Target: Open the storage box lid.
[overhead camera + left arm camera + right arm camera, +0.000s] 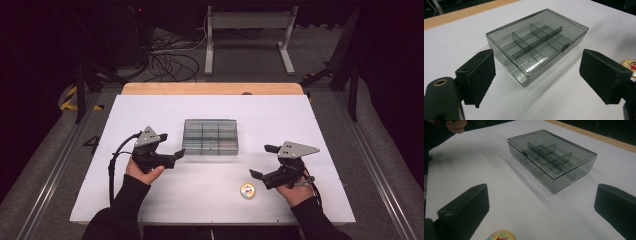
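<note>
Smoky compartment box (210, 136) (lid closed), round badge (247, 190) nearby.

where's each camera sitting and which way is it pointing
High view: above the person's side, looking forward and down on the white table; both forearms, left gripper and right gripper show.
Left gripper view: on the left gripper, facing the closed clear box; its open fingers show.
Right gripper view: on the right gripper, facing that box; open fingers show.
Shared: box, round badge.
</note>
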